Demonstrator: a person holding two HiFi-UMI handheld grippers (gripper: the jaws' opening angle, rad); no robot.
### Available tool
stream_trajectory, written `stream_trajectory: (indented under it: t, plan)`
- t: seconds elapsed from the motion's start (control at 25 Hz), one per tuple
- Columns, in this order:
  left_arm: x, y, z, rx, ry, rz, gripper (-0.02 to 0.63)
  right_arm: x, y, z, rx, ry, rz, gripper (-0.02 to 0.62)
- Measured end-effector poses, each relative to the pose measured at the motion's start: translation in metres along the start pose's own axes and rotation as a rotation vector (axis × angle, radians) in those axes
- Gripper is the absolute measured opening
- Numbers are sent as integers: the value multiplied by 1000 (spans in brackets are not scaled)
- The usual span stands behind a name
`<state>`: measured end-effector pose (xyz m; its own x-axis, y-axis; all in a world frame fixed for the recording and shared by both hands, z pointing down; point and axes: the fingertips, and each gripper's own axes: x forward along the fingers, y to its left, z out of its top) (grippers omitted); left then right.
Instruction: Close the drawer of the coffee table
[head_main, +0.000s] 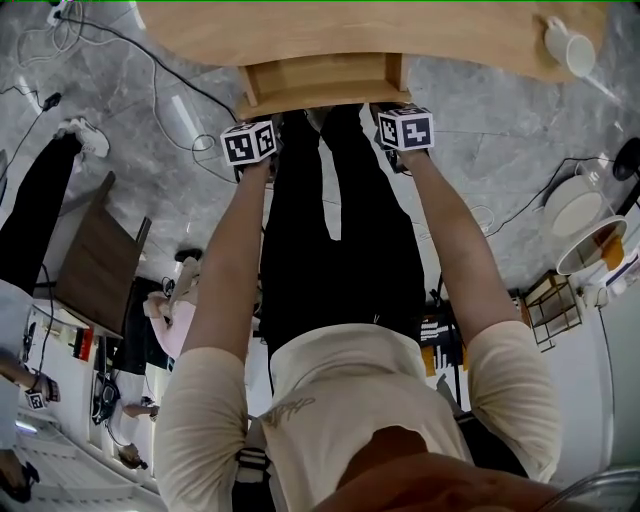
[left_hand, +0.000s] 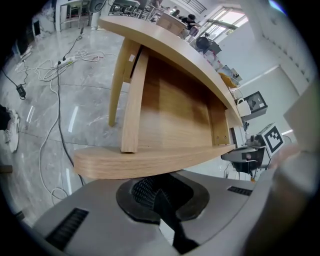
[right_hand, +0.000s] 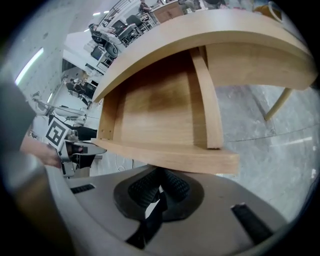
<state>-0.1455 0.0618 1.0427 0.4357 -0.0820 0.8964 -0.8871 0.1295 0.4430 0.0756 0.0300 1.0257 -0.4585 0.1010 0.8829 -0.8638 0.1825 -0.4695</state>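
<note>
Against the front panel of the drawer, which stands pulled out from under the bench, the left gripper and right gripper sit near opposite ends. Both have their jaws together and empty, probably to push the drawer in squarely.

White mug upper right. Cables trail across grey marble floor. White shoe left; wire rack right.

L gripper, R gripper out front, jaws together (both).
</note>
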Motion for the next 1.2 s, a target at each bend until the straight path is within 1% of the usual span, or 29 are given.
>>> stream_trajectory:
  t: [0.12, 0.28, 0.44, 0.64, 0.8, 1.04, 1.2]
  plan:
    - [-1, -2, 2, -9, 9, 4, 5, -4, 0, 4, 26, -30, -1, -5]
    - [-2, -1, 2, -18, 42, 23, 5, -10, 1, 6, -17, -49, -24, -5]
    - [-6, -2, 5, -15, 28, 32, 5, -13, 3, 7, -20, -57, -9, -5]
    - [-9, -5, 11, -8, 5, 26, 5, -17, 5, 14, -16, -83, -17, -5]
    - [-14, -5, 12, -3, 4, 32, 5, -21, 8, 16, -8, -85, -17, -5]
    - [-16, -8, 14, 10, 9, 38, 5, -24, 7, 16, -30, -77, -17, -5]
    - [-20, -7, 15, 9, 11, 42, 5, -26, 10, 19, -15, -75, -23, -5]
